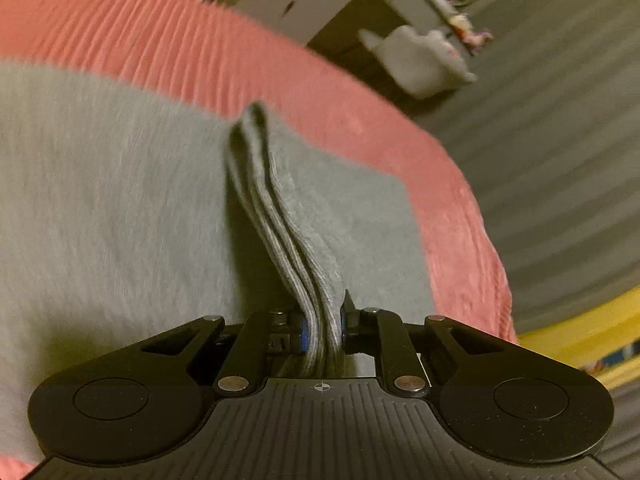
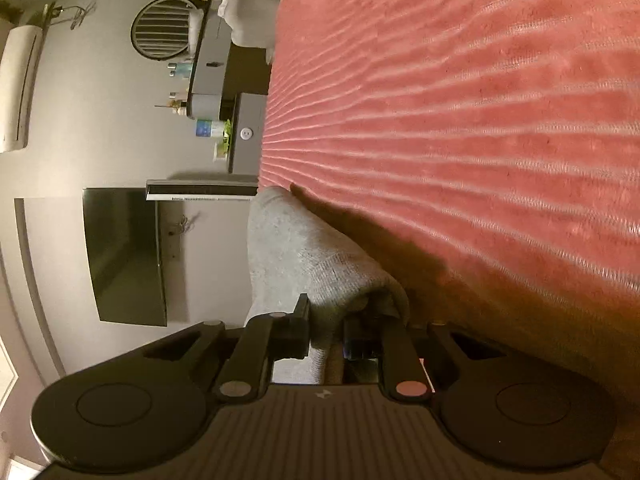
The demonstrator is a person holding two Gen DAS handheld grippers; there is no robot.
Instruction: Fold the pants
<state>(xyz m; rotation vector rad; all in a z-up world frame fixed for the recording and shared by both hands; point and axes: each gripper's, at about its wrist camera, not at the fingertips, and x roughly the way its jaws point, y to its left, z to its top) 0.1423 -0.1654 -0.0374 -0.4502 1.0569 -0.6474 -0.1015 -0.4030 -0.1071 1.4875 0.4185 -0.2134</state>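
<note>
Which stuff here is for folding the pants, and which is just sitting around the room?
For the job:
- grey pants, layered edge pinched upright
- left gripper, shut on that edge
- right gripper, shut on a bunched fold
- pink bedspread, the folding surface

Just sitting around:
- black TV
- round vent
- air conditioner
- grey shelf unit with bottles

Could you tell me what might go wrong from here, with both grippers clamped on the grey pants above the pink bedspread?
The left gripper pinches several stacked layers of the grey knit pants; an inner layer could slip out and spoil the fold.

The right gripper holds only a bunched bit of cloth, so uneven pulling could skew the edges.

The pants lie near the edge of the ribbed pink bedspread, so a dropped fold might slide off.
</note>
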